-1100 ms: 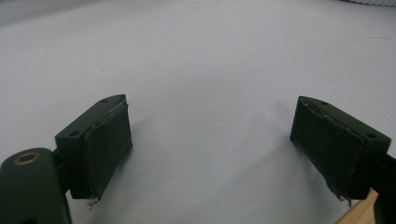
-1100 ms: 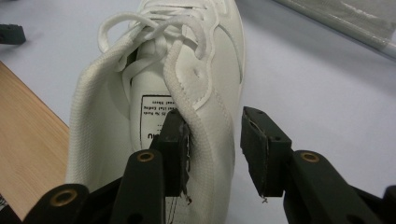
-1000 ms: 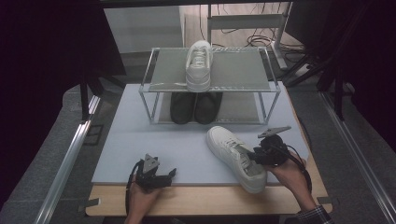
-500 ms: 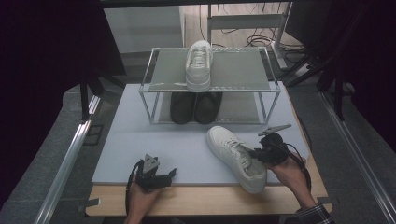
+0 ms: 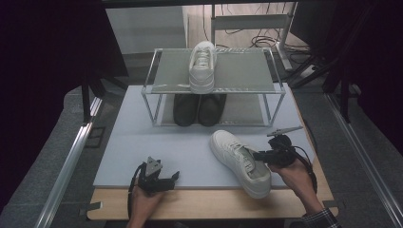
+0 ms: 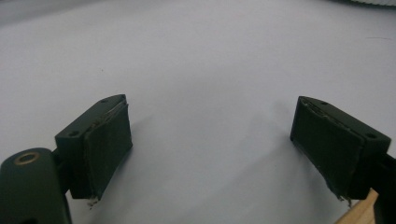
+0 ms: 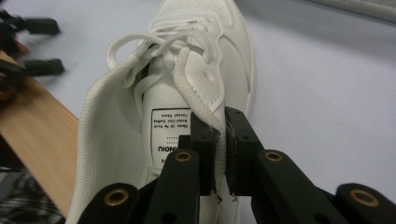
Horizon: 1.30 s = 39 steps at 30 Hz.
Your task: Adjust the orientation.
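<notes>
Right hand-held gripper point(image 5: 260, 155) clamped on white shoe point(image 5: 239, 161) collar.

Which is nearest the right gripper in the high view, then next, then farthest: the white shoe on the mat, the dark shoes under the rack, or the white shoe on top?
1. White shoe on the mat, clamped in the right gripper.
2. Dark shoes, lower shelf.
3. White shoe on top, rack's upper shelf.

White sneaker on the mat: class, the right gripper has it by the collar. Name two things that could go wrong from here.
1. The right gripper has just closed on only the thin collar edge of the white sneaker; lifted, the shoe may swing or slip out.
2. The rack already holds a matching sneaker on its top shelf; a swinging shoe might knock it.
3. The loose laces could snag.
</notes>
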Motion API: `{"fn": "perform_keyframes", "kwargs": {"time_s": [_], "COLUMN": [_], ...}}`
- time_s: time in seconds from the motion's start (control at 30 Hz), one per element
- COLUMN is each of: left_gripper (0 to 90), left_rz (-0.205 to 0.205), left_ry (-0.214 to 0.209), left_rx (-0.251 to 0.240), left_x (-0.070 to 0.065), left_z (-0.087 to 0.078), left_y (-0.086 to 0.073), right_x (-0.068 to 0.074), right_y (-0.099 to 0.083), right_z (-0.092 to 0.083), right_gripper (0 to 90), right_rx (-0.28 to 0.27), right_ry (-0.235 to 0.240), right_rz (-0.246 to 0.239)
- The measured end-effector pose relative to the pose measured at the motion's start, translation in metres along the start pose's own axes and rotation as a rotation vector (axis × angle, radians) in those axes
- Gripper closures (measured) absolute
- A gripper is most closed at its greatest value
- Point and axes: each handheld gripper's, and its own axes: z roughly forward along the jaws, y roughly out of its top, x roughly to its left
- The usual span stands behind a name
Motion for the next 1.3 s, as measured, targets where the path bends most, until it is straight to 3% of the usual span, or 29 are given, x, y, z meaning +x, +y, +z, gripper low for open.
{"fn": "perform_keyframes", "kwargs": {"time_s": [0.03, 0.27, 0.5, 1.3], "left_gripper": [12.3, 12.3, 12.3, 12.3], "left_rz": [0.0, -0.001, -0.004, 0.0], "left_ry": [0.0, 0.0, 0.001, 0.0], "left_rx": [0.0, 0.0, -0.002, 0.0], "left_x": [0.0, 0.0, 0.0, 0.0], "left_z": [0.0, 0.0, 0.0, 0.0], "left_y": [0.0, 0.0, 0.0, 0.0], "right_x": [-0.001, -0.003, -0.003, 0.006], "right_y": [0.0, 0.002, 0.007, 0.034], "right_z": [-0.001, -0.008, -0.018, -0.062], "right_gripper": [83.5, 83.6, 83.8, 84.1], "right_rx": [-0.006, -0.026, -0.047, -0.108], "right_ry": [0.026, 0.092, 0.121, 0.186], "right_rz": [0.026, 0.08, 0.106, 0.124]}}
